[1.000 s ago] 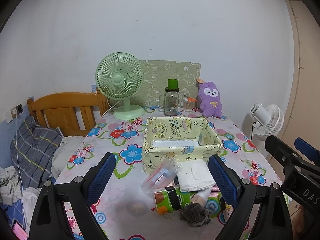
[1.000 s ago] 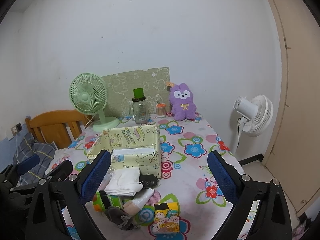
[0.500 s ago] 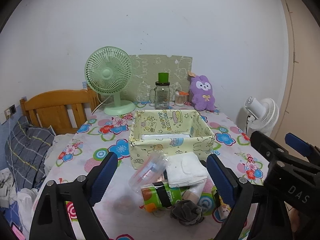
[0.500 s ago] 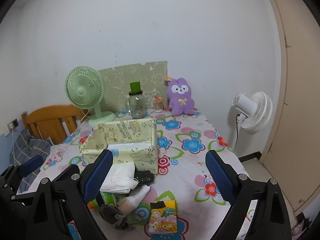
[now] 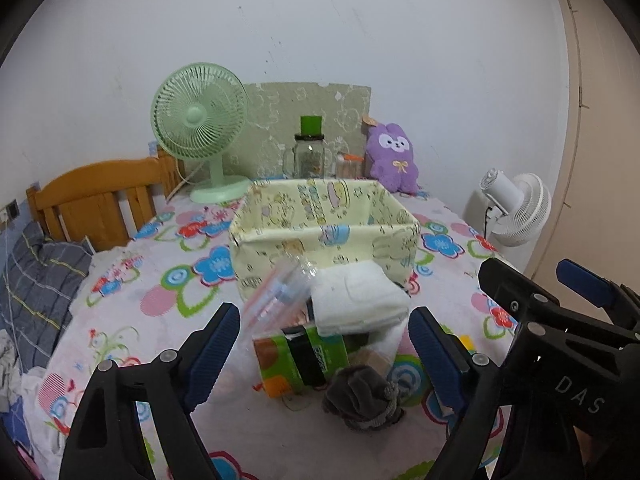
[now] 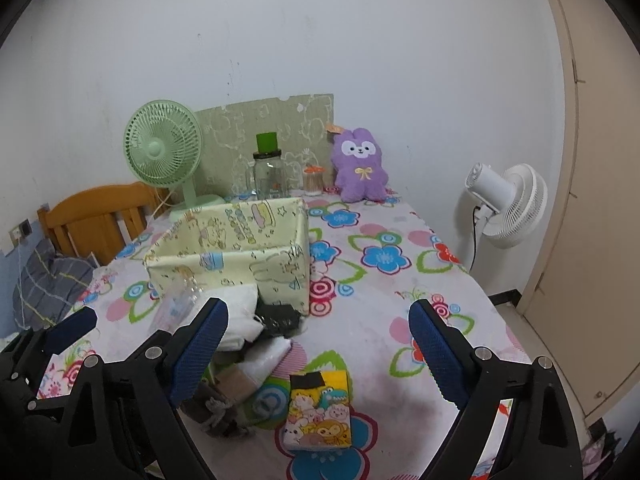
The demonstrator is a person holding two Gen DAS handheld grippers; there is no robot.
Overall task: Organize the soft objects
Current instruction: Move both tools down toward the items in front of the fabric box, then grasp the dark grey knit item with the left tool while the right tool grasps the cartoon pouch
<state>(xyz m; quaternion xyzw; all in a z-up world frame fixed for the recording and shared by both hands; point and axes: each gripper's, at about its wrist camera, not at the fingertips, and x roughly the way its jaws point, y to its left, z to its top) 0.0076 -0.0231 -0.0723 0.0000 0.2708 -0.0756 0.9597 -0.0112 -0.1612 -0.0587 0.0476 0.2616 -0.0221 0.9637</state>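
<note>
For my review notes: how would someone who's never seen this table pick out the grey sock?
Start at the yellow fabric box mid-table; a pile lies just in front of it. At the pile's near edge, below the green carton, sits the grey sock. It is the only dark, bunched, fuzzy thing; the folded cloth above it is white and flat.

Left wrist view: looked forward and downward over the flower-print tablecloth [image 5: 132, 312], close to the near clutter.
Right wrist view: sat further right, same heading.
Shared: pale yellow printed fabric box [image 5: 320, 232] [image 6: 236, 256], far white wall.
</note>
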